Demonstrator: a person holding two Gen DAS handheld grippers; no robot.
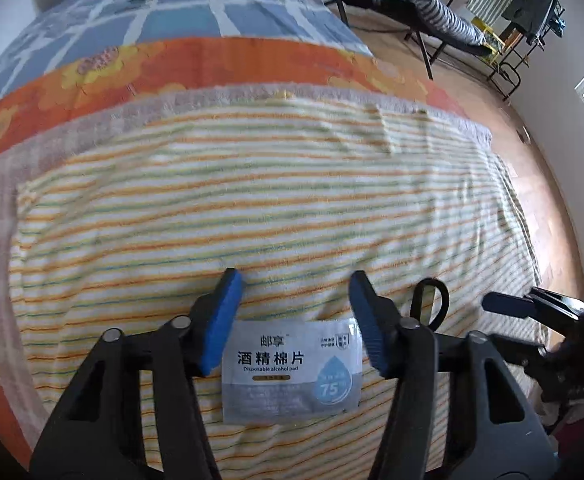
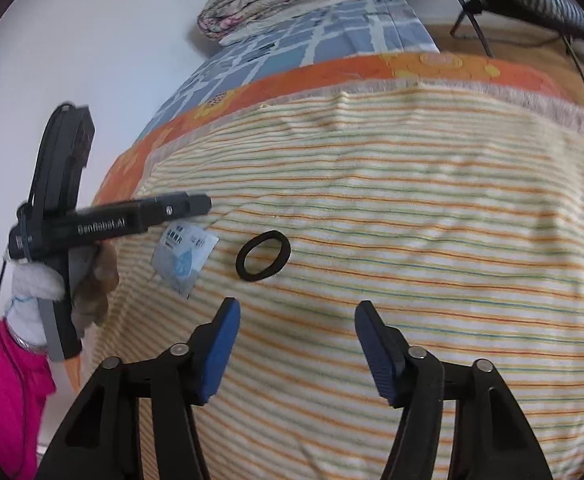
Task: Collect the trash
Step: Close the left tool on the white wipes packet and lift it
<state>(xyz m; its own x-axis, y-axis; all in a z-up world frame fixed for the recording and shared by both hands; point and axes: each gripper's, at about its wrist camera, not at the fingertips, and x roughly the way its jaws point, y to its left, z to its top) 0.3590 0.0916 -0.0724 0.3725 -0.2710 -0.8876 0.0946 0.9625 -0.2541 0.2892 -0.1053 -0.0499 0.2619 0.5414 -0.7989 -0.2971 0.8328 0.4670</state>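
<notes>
Only right wrist, whole hair tie (image 2: 263,255), pink sleeve (image 2: 8,392)

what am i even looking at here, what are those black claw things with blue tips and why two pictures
Those are hand-held grippers: a person holds one in each hand, no robot. Each carries a wide-angle camera looking along its fingers, so you get one picture per hand. In the left view, the left hand-held gripper is open, with an alcohol pad packet lying flat between its blue pads, not pinched. In the right view, the right hand-held gripper is open and empty, pointed towards a black hair tie. Both lie on a striped blanket on a bed. The left gripper shows there from the side, above the packet.
</notes>
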